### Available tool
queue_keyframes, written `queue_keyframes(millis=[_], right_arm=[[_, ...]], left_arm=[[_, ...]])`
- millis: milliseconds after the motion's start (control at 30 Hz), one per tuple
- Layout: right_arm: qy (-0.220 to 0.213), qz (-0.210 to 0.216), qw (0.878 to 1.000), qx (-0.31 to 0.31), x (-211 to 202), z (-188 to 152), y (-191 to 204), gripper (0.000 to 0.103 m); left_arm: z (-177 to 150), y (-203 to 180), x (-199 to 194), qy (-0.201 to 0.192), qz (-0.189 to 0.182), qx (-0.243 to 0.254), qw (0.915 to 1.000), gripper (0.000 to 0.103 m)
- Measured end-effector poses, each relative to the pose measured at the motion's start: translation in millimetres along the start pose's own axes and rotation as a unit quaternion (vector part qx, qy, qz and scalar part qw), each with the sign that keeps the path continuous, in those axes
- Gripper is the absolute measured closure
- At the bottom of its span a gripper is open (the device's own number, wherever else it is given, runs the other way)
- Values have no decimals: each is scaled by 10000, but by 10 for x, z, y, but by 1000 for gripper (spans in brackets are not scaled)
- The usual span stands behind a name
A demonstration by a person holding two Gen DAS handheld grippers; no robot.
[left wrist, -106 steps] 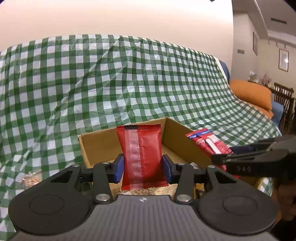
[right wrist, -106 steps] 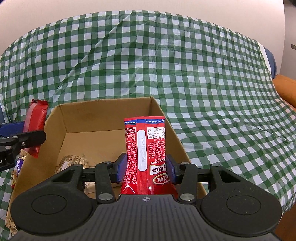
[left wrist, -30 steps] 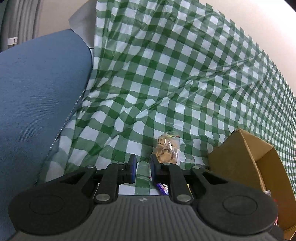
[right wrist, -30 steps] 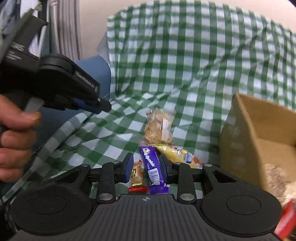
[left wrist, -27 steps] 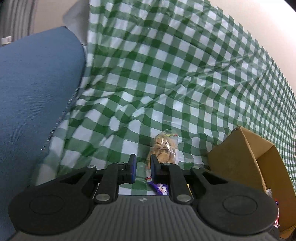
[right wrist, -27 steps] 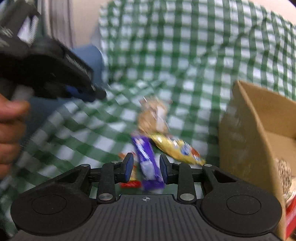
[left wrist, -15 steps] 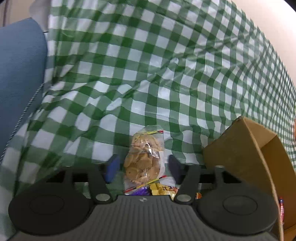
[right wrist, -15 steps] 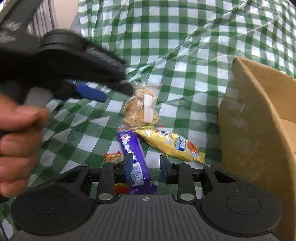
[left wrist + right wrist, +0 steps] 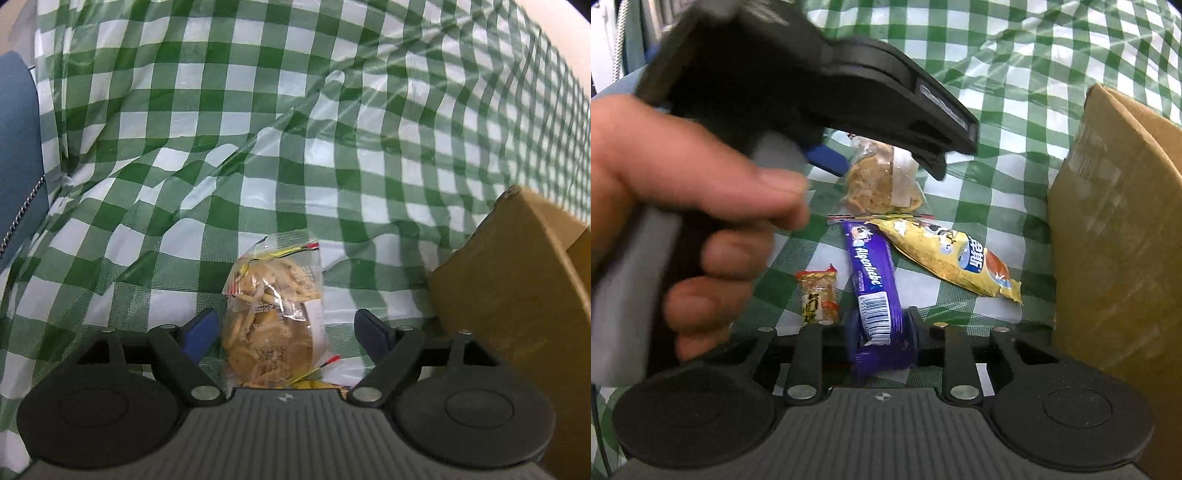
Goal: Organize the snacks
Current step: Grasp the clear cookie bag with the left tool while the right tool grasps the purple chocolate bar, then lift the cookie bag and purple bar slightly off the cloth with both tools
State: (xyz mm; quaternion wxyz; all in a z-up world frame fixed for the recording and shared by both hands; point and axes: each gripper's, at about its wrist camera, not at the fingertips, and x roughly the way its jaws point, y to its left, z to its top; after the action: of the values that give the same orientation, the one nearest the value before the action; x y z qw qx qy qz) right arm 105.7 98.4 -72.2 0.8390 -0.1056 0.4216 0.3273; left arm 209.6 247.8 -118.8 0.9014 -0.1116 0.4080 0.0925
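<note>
Your left tongs are spreading, pads clear of the clear cookie bag lying between them on the checked cloth. Your right tongs are closing on the purple wafer bar, beside the cardboard box.

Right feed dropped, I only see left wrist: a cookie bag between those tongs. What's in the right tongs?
Observer: The right tongs are closing on a purple bar; its near end is between the pads.
Operator: Other snacks loose nearby?
Observer: A yellow packet lies beside the purple bar, on the side toward the cardboard box.
Operator: That all?
Observer: A small orange-wrapped snack sits on the bar's other side, apart from it.
</note>
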Motion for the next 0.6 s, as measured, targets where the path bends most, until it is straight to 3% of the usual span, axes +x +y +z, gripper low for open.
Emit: queue_keyframes(millis=[100,233,433,600], right_arm=[[-62,37,9999,84,-36,-19,-27,77],[-216,87,9995,203,-119,-32,-55,77],[-621,340,9975,-48,-379,-109,43,78],[-849,388,9945,-465,-690,-278,177,78]], left_arm=[[-12,20,29,69,-10,59,10000,38],[6,103,-74,-55,28,-76,10000,45],[-48,311,-536,-285,-219,-728,9967,48],[-267,393,-1038,-345,-144,-785,9962,48]])
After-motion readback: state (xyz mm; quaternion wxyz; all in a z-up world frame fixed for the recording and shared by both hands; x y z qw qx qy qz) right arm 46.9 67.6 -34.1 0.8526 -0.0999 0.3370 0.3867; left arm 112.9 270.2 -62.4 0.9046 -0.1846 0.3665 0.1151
